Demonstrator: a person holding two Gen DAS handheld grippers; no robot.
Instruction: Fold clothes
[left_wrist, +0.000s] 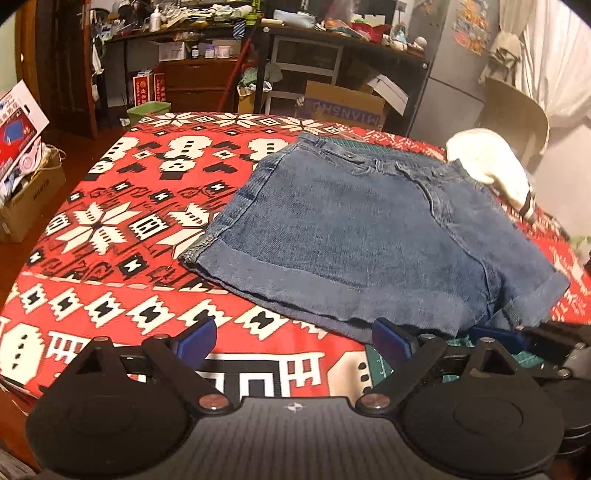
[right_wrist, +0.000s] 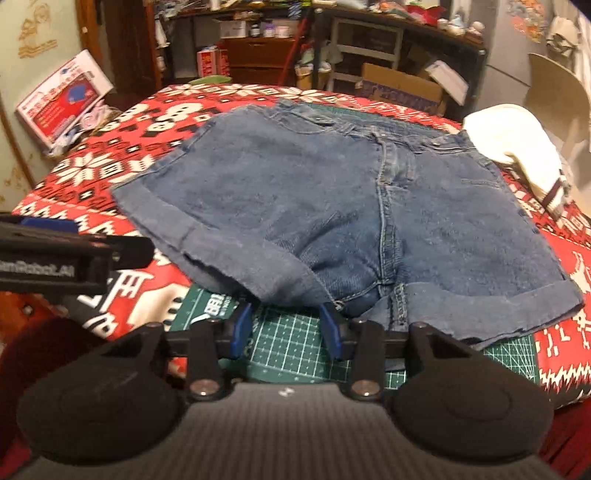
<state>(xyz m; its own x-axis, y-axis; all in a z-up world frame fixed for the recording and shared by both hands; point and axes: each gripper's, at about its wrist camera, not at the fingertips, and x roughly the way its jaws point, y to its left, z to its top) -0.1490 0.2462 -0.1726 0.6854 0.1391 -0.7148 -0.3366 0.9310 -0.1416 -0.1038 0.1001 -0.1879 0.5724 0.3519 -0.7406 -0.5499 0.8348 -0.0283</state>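
A pair of blue denim shorts (left_wrist: 354, 236) (right_wrist: 332, 199) lies flat on the red patterned tablecloth (left_wrist: 122, 229), waistband far, cuffed legs near. My left gripper (left_wrist: 293, 341) is open above the cloth at the near edge, and its right fingertip (left_wrist: 391, 341) sits just short of the left leg's hem. My right gripper (right_wrist: 287, 322) stands half open over a green cutting mat (right_wrist: 295, 347). The left leg's cuff (right_wrist: 258, 266) reaches its fingertips, but the pads do not press on it. The left gripper (right_wrist: 55, 254) shows at the left of the right wrist view.
A folded white garment (left_wrist: 487, 166) (right_wrist: 517, 144) lies at the table's far right beside the waistband. Beyond the table stand cluttered shelves, cardboard boxes (left_wrist: 343, 103) and a chair (right_wrist: 554, 88). A red and white box (right_wrist: 62, 99) sits off the left edge.
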